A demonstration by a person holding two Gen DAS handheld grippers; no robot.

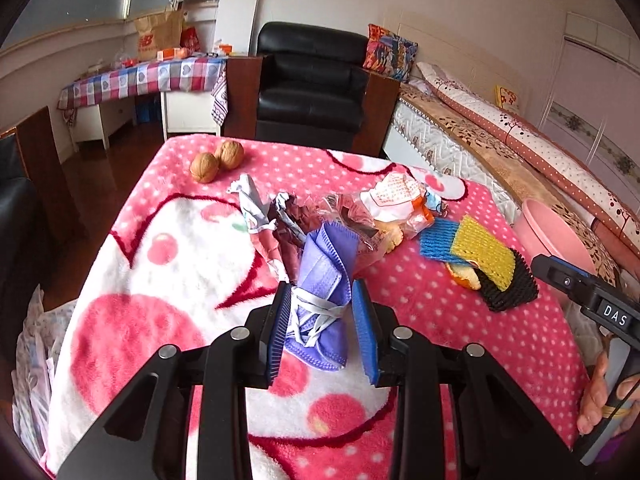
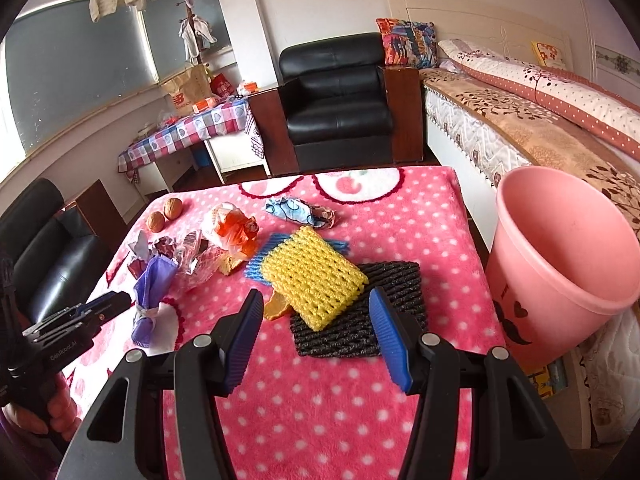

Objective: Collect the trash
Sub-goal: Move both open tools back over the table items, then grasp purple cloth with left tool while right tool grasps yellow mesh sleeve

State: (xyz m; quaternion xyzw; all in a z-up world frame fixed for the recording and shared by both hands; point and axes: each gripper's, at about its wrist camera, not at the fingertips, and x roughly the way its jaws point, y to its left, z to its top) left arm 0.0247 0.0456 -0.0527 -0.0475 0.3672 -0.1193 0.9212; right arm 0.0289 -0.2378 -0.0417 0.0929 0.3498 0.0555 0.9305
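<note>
A folded purple face mask lies on the pink dotted blanket. It sits between the fingers of my left gripper, which stands open; a gap shows by the right pad. My right gripper is open too, low over a yellow foam net that rests on a black foam net. A blue foam net and orange peel lie beside them. Crumpled wrappers and a clear plastic bag lie behind the mask. A pink bin stands off the table's right edge.
Two walnuts sit near the table's far left corner. A blue-patterned wrapper lies toward the far side. A black armchair stands behind the table and a bed runs along the right. A hand holds the right gripper's handle.
</note>
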